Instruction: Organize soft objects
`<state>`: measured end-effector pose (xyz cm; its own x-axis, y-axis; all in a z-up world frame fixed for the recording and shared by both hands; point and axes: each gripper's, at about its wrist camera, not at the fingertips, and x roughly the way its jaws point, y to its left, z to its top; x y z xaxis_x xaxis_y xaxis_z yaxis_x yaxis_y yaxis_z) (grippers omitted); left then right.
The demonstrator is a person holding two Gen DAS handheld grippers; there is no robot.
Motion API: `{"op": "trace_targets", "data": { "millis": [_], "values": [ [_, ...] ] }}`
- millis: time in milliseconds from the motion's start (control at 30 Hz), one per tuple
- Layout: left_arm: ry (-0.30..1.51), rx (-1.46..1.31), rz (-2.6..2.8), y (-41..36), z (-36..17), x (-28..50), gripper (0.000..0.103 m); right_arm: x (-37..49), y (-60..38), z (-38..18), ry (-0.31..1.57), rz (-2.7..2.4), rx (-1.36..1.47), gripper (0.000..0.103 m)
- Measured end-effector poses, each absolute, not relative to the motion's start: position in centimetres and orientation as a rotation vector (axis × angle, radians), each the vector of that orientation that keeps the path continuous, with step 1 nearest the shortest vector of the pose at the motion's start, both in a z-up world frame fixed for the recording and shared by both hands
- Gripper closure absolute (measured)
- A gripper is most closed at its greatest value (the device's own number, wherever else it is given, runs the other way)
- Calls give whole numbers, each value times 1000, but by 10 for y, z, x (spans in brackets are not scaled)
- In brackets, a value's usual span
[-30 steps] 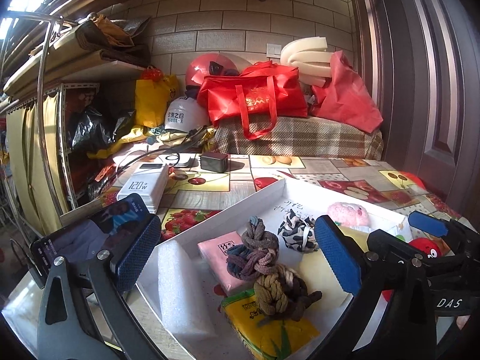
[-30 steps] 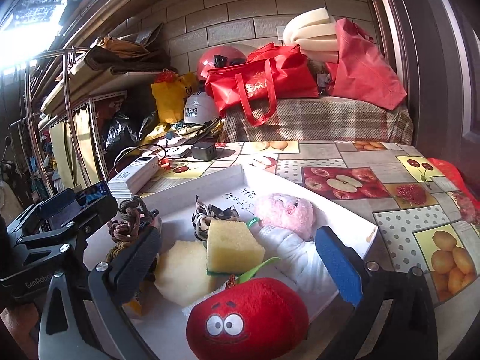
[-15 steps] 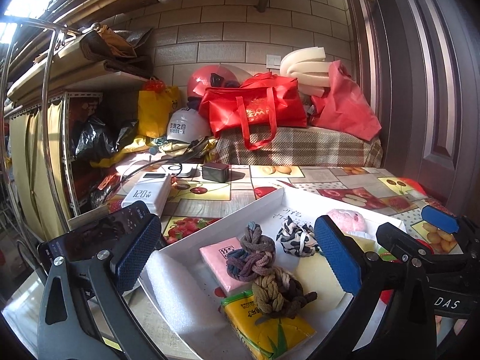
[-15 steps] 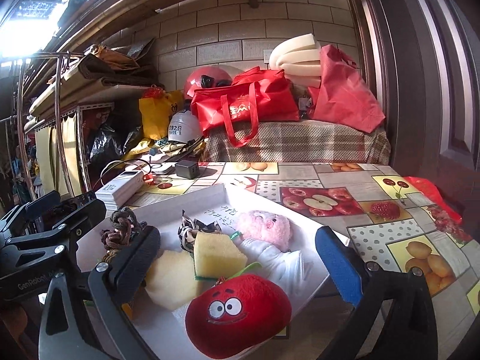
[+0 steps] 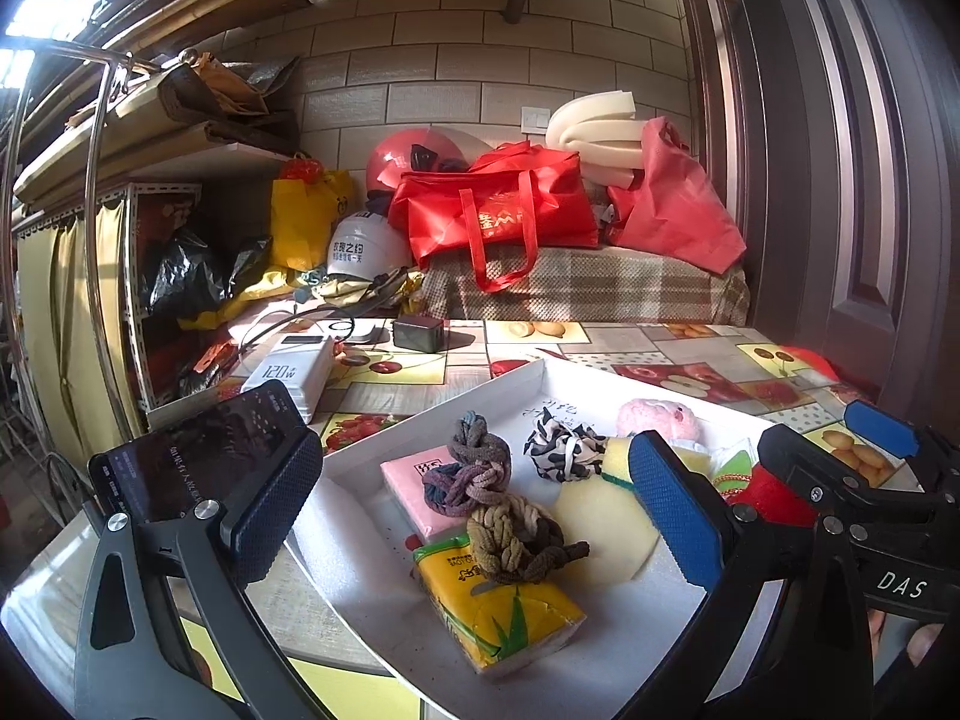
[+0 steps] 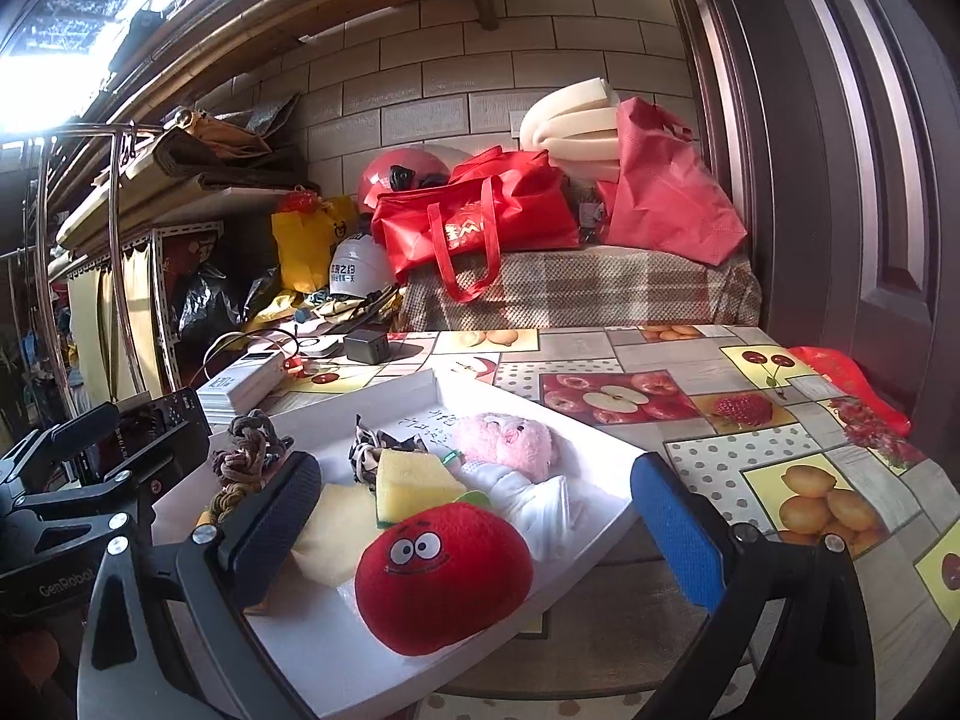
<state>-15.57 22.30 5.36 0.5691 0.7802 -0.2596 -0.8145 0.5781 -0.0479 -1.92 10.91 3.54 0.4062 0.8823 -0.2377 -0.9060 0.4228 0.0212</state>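
A white foam tray (image 5: 516,378) (image 6: 606,444) on the table holds soft things: two knotted rope toys (image 5: 474,468) (image 5: 516,540), a pink tissue pack (image 5: 414,486), a yellow tissue pack (image 5: 504,612), a black-and-white scrunchie (image 5: 561,450), a yellow sponge (image 6: 414,477), a pink plush (image 6: 507,438) and a red tomato plush (image 6: 441,576). My left gripper (image 5: 474,531) is open and empty above the tray's near left part. My right gripper (image 6: 474,531) is open and empty, with the tomato plush between and just beyond its fingers.
The fruit-print table (image 6: 750,420) carries a white power bank (image 5: 294,369), a black charger (image 5: 419,333) and cables at the back left. Red bags (image 5: 498,216), helmets and a plaid-covered box stand behind. A door is at the right, a metal rack (image 5: 90,252) at the left.
Both grippers have pulled back and risen slightly, so the tray sits lower and farther in both views. Both stay open and empty. The objects in the tray have not moved.
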Motion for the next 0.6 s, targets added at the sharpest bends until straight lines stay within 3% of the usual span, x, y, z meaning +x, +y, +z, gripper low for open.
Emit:
{"op": "trace_targets", "data": {
  "millis": [600],
  "values": [
    [300,-176,831,156,49,-160,0,-17,16,29,256,1123,-171,0]
  ]
}}
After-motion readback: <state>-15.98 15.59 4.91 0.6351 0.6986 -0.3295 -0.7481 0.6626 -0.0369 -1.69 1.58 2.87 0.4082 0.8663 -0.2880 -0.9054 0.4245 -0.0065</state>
